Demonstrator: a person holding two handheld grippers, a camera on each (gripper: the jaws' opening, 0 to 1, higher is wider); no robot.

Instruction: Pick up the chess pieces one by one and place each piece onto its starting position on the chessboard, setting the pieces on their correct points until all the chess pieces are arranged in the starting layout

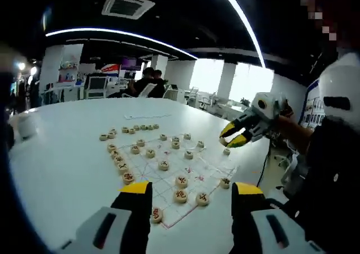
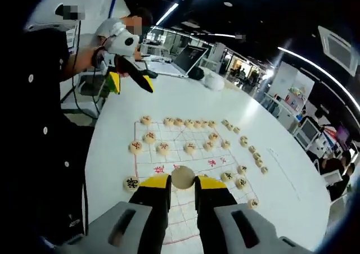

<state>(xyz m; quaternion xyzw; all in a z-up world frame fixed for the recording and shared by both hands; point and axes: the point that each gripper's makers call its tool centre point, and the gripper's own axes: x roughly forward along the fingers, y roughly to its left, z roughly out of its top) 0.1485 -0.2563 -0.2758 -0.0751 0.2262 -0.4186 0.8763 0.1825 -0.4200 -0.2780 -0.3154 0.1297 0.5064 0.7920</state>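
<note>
You work at a broad white table (image 1: pixel 62 164) in an open-plan office: dark ceiling with curved light strips (image 1: pixel 118 35), a ceiling vent (image 1: pixel 127 5), bright windows (image 1: pixel 250 82) at the far wall, seated people (image 1: pixel 147 82) behind. A laptop (image 2: pixel 188 58) sits at the table's far end in the right gripper view. The chessboard (image 2: pixel 180 153), a thin sheet with red lines, lies flat on the table; chess pieces (image 1: pixel 163 165) are scattered on it and in rows just beside its edges. Your right gripper (image 2: pixel 183 187) is pinched on one pale chess piece (image 2: pixel 182 177), held above the board's near side. Your left gripper (image 1: pixel 191 192) hovers over the board, jaws wide, nothing between them.
</note>
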